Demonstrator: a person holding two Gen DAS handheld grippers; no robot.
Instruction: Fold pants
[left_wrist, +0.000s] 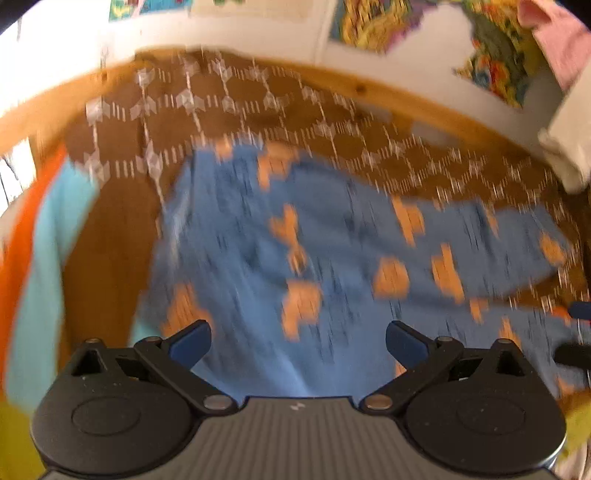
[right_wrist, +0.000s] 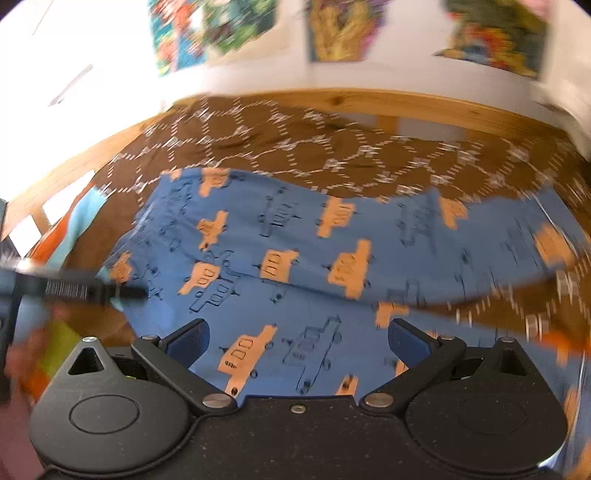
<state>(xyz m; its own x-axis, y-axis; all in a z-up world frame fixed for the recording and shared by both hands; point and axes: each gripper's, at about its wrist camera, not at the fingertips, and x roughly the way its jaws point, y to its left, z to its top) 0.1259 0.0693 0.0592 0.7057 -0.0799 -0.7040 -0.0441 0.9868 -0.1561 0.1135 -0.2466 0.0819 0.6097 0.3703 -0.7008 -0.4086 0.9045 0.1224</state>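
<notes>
Left wrist view: my left gripper (left_wrist: 298, 341) hangs over the near part of the blue cotton pants printed with orange vehicles (left_wrist: 332, 240). Its blue-padded tongs are spread wide, nothing between them. The pants lie spread on a brown bedspread with a white geometric pattern (left_wrist: 221, 103), which covers a pine-framed bed (left_wrist: 369, 88). Orange and pale-blue cloth (left_wrist: 40, 240) sits at the left edge. The frame is heavily smeared, so I cannot read the hems or waistband here.

Right wrist view: sharper. My right gripper (right_wrist: 298, 341) is also released, tongs apart, empty, above the near edge of the same pants, which run left to right across the bedspread. One layer seems to lie over another, with a crease line crossing the middle. The other tool's dark finger pokes in from the left. Colourful pictures (right_wrist: 340, 33) hang on the far white wall.

Risks, as I judge them: closing either gripper amid this blur could pinch only the top layer, or catch the bedspread with it, dragging the fold crooked. Uneven lifting between the two sides would skew the legs.
</notes>
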